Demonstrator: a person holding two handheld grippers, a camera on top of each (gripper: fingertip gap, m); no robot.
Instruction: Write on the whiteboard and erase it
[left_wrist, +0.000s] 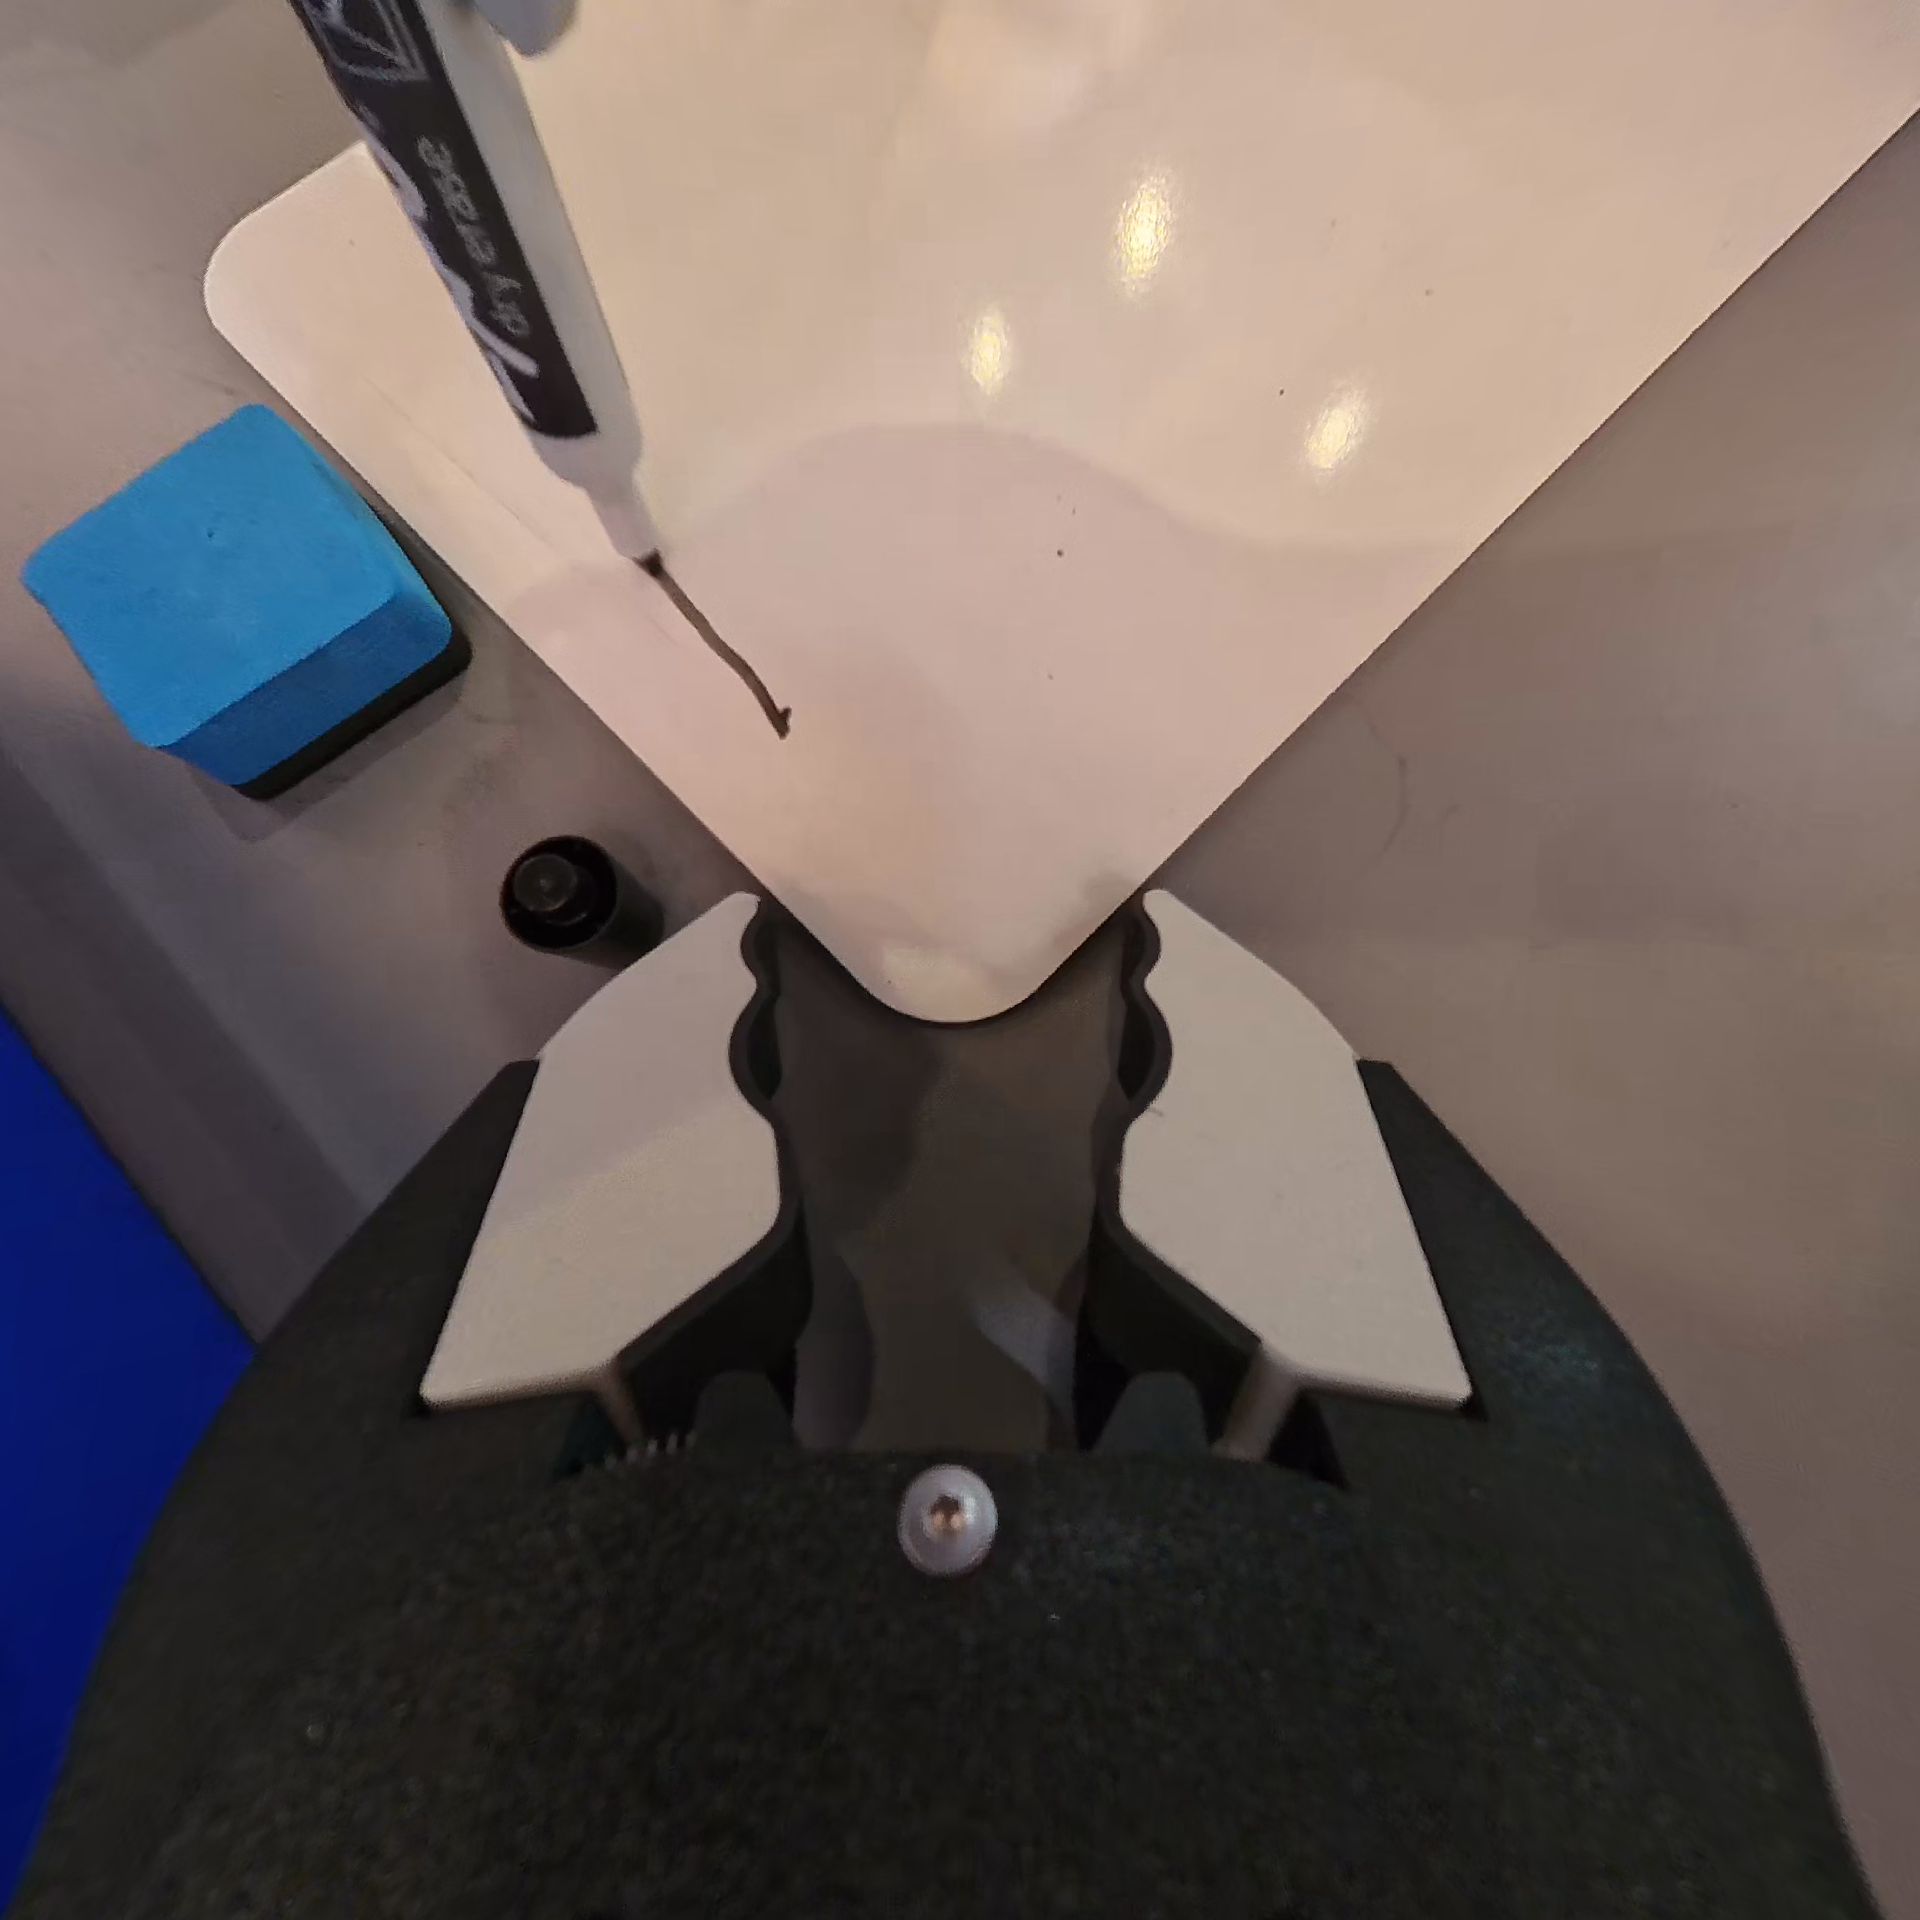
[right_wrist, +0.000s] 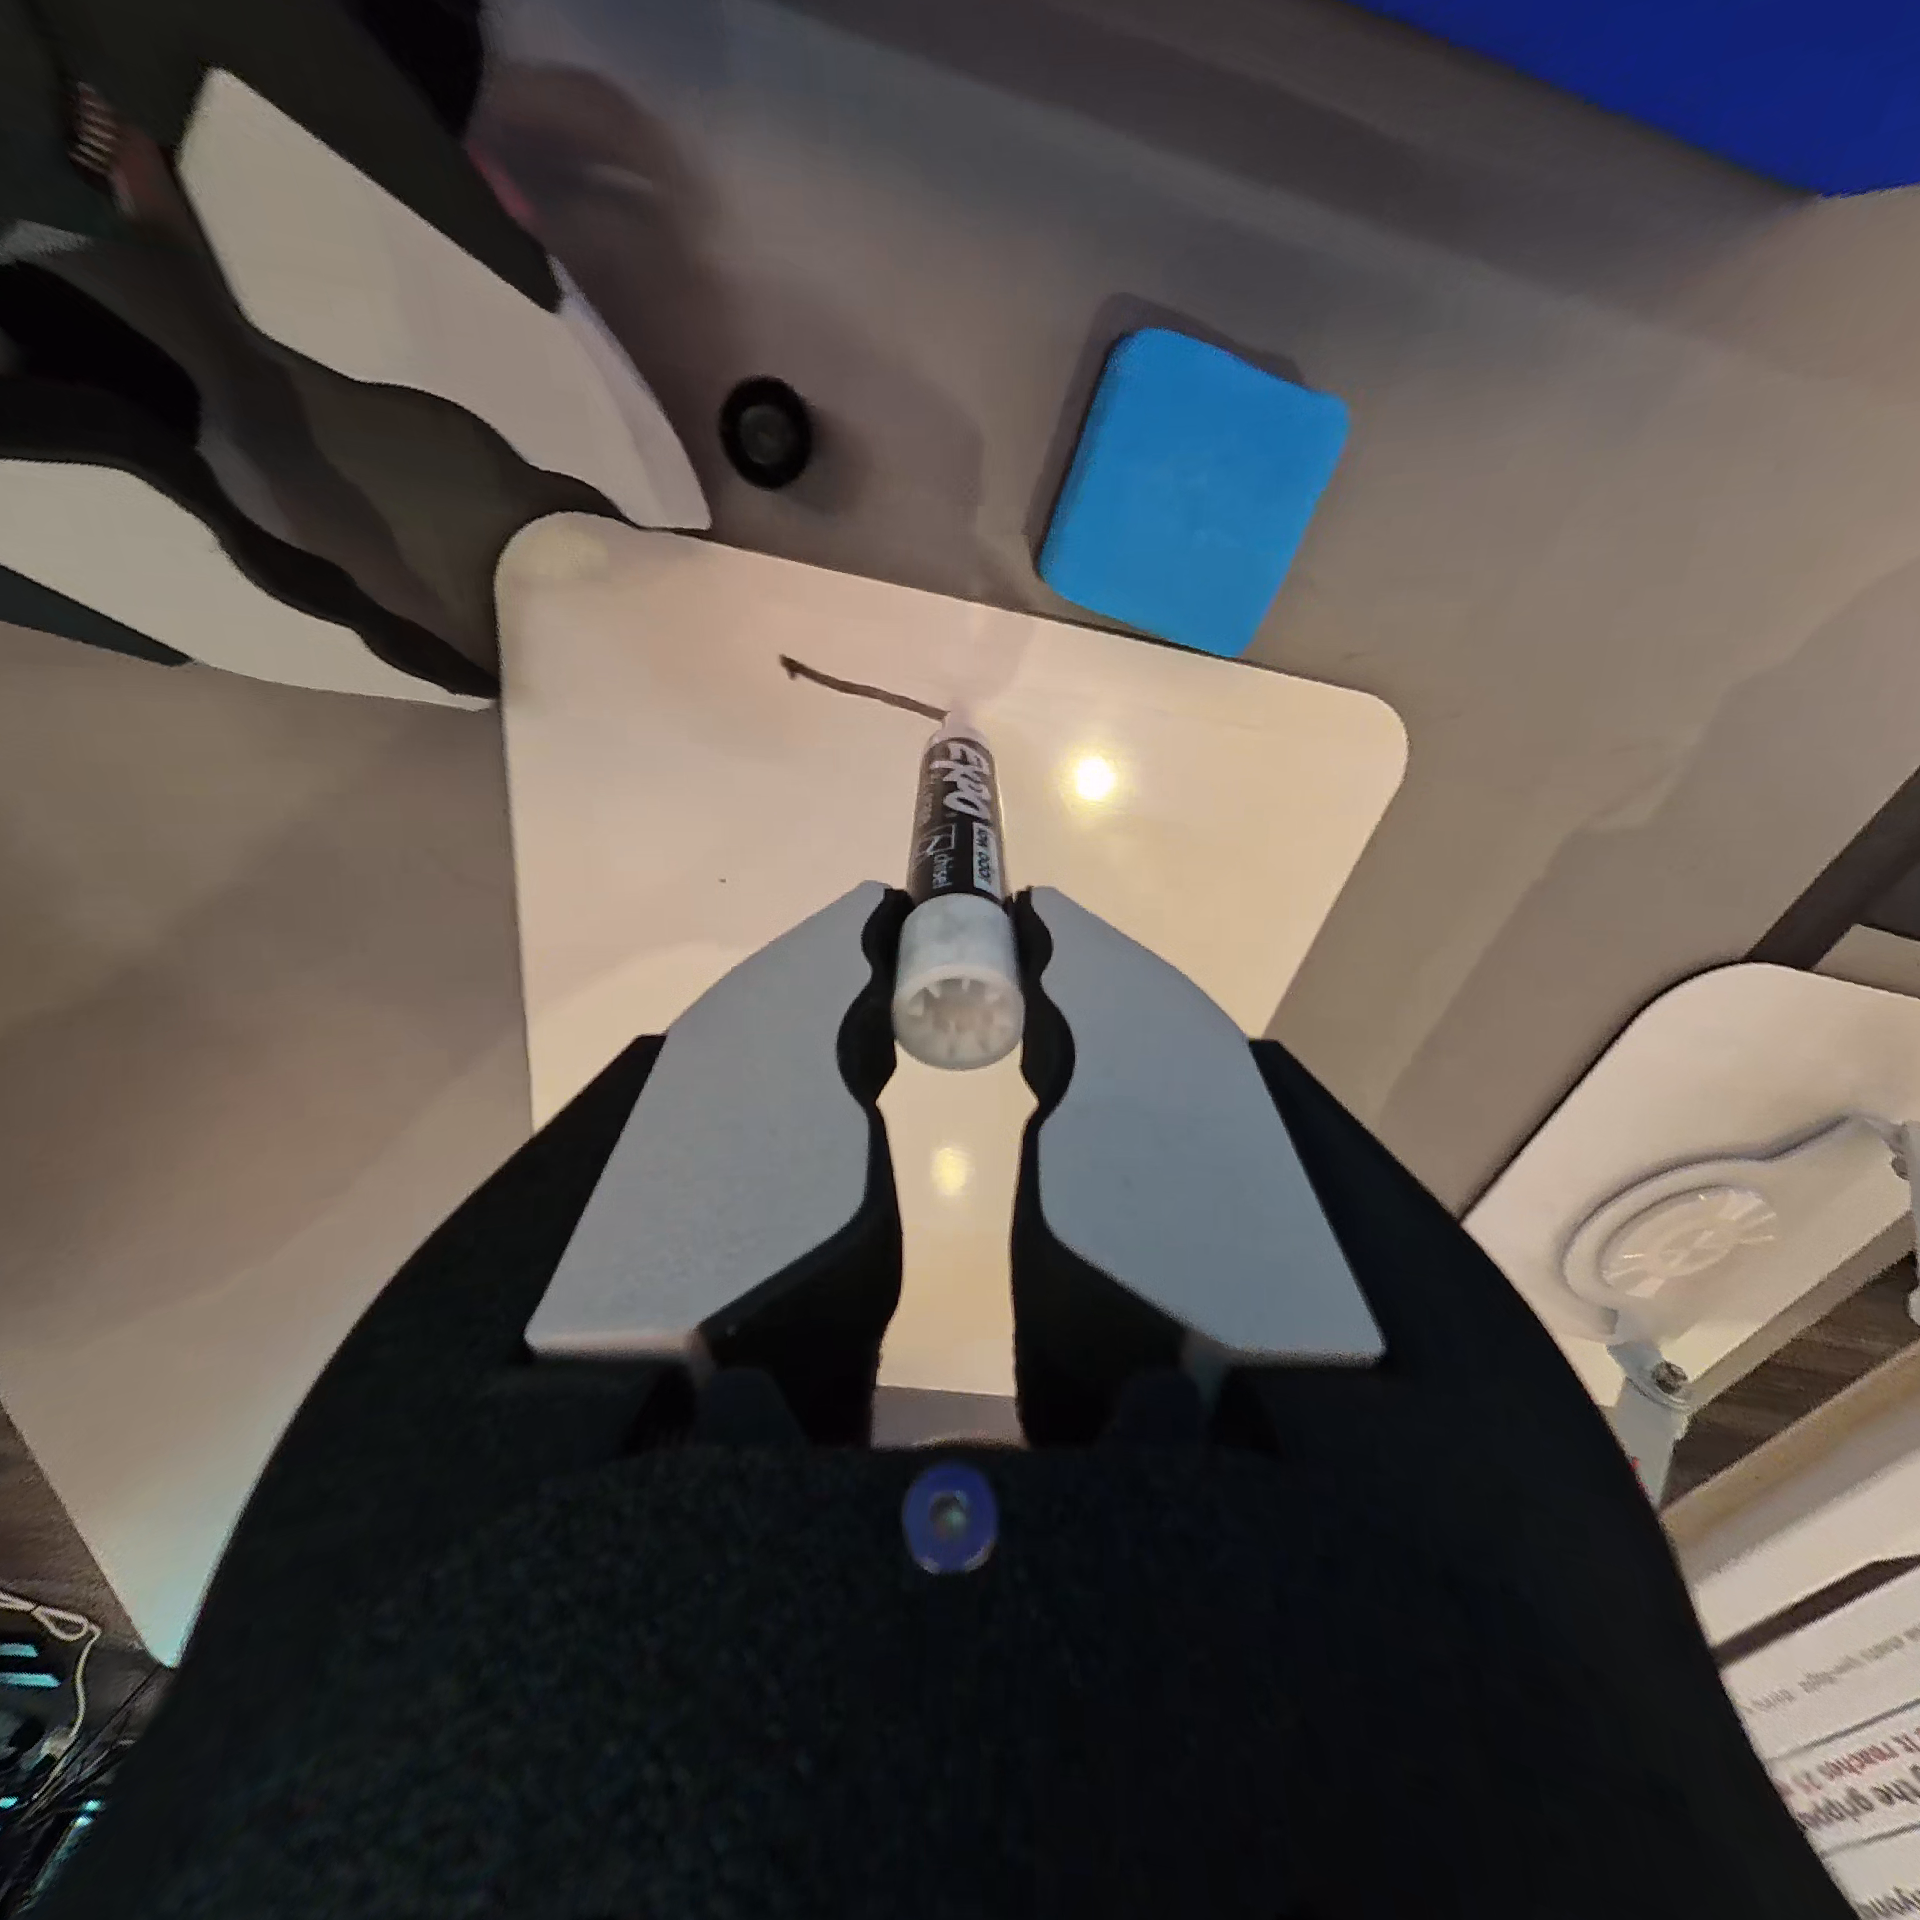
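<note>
In the left wrist view, the whiteboard (left_wrist: 1039, 416) lies flat on the grey desk (left_wrist: 1558, 831), turned so 1 rounded corner points between the fingers of the left gripper (left_wrist: 951, 935). Its jaws are spread and hold nothing; the fingertips sit either side of that corner, and whether they touch the board I cannot tell. The marker (left_wrist: 499, 239) comes down from the top left, its tip on the board at the end of 1 short dark line (left_wrist: 717, 644) near the board's left edge. The blue eraser (left_wrist: 229, 592) rests on the desk just beside that edge, with the black marker cap (left_wrist: 556, 888) near it, close to the board's corner.

In the right wrist view, the right gripper (right_wrist: 951, 914) pinches the marker near its rear end, jaws pressed onto the barrel, and points it steeply down and away toward the far edge of the board. The tip meets the line's end.

Judging by this, writing has only begun: 1 stroke is down and the eraser is untouched. More writing and all of the erasing remain.
</note>
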